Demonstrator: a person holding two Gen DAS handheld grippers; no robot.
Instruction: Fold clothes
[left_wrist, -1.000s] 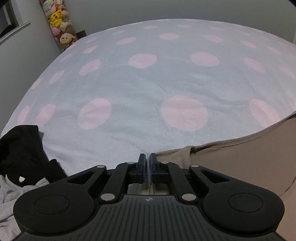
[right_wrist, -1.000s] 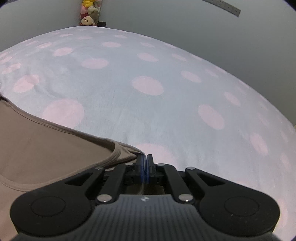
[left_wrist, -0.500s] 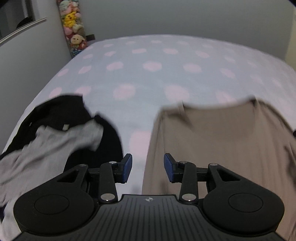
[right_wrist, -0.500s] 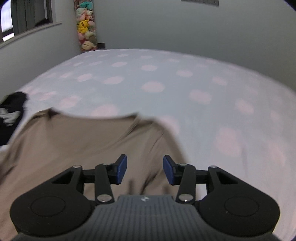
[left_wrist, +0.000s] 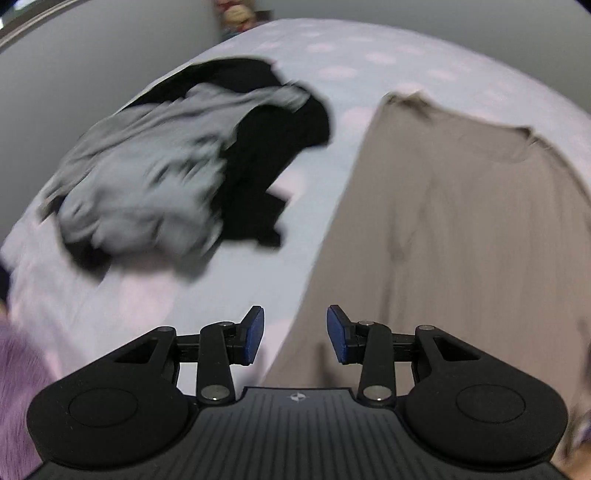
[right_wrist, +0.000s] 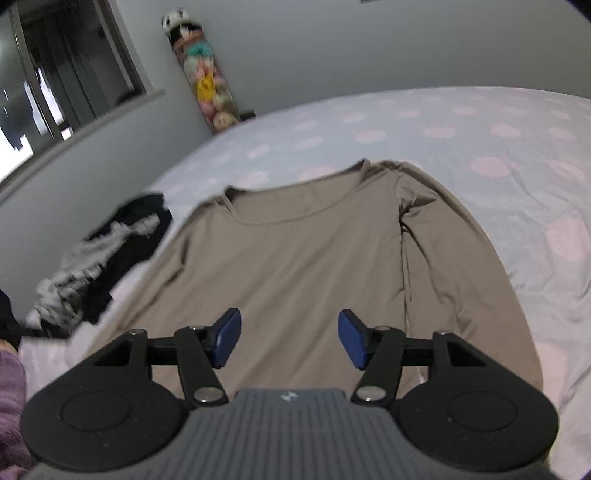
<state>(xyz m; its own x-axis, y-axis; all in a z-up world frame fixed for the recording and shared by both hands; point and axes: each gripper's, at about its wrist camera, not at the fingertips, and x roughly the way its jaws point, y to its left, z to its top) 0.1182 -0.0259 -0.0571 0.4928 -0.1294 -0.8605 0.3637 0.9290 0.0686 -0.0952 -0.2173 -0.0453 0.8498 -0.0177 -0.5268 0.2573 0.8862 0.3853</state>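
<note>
The bed (right_wrist: 480, 155), with its pale cover of pink dots, fills most of both views and carries all the clothes. On the bed lies the beige shirt (right_wrist: 303, 258), a long-sleeved one, spread flat with its round neckline pointing to the far side of the bed, toward the wall; one sleeve lies straight along the right side of its body. In the left wrist view the same beige shirt (left_wrist: 461, 221) takes the right half of the picture, a little blurred. Left of the shirt, near the left edge of the bed and not touching the shirt as far as I can see, there is a crumpled heap: a black garment (left_wrist: 273, 147) with a grey garment (left_wrist: 147, 177) lying on top of it. Beyond the far left corner of the bed, a tall column of plush toys (right_wrist: 207, 81) stands against the wall, and left of it is a dark window (right_wrist: 62, 74). A piece of purple cloth (right_wrist: 11, 406) shows at the lower left edge, beside the bed. The right gripper (right_wrist: 289, 339) hangs above the lower part of the shirt; its fingers are opening and released, with nothing between them. The left gripper (left_wrist: 295, 334) hangs above the left edge of the shirt; its fingers are apart and released too, grasping nothing.
</note>
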